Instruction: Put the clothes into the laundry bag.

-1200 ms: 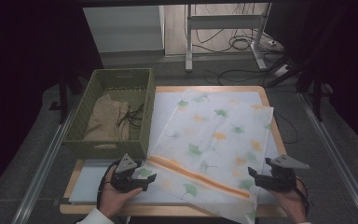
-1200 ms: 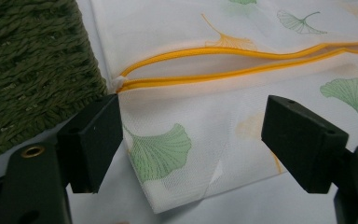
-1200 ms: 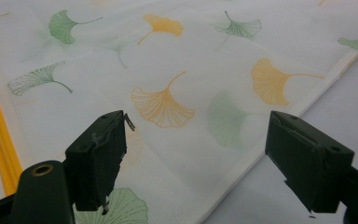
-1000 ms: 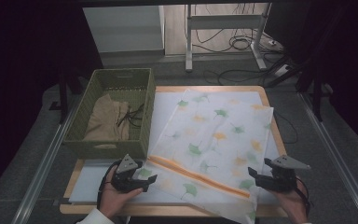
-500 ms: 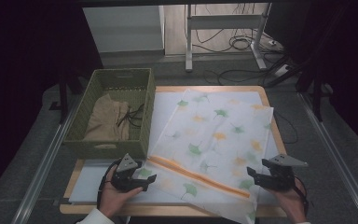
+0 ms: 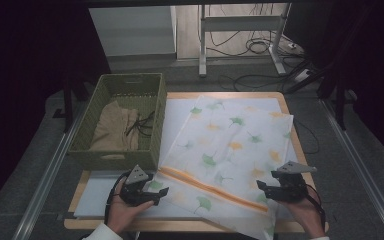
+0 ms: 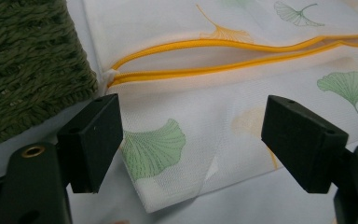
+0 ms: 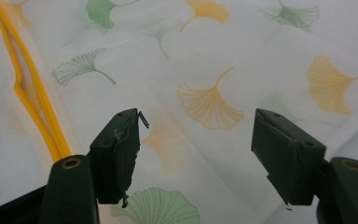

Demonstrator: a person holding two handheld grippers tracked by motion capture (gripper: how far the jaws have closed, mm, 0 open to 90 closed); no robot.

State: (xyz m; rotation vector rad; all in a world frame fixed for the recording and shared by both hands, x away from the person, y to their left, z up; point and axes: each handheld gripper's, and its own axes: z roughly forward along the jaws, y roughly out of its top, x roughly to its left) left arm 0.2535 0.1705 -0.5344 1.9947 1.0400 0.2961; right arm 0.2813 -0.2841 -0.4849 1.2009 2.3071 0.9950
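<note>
Judging from how things lay, I put the job at its very start: the mesh laundry bag (image 6: 230,150) with the ginkgo-leaf print was spread flat on the white board (image 6: 100,197), its near end hanging a little over the front edge, and its orange zipper (image 6: 205,187) stood partly open. My left gripper (image 6: 147,191) hovered with jaws wide apart over the bag's near left corner, just beside the green woven basket (image 6: 115,155), gripping nothing. My right gripper (image 6: 275,192) was equally agape above the near right part. The tan garment (image 6: 112,131) and a dark cord lay in the basket, not yet bagged.
</note>
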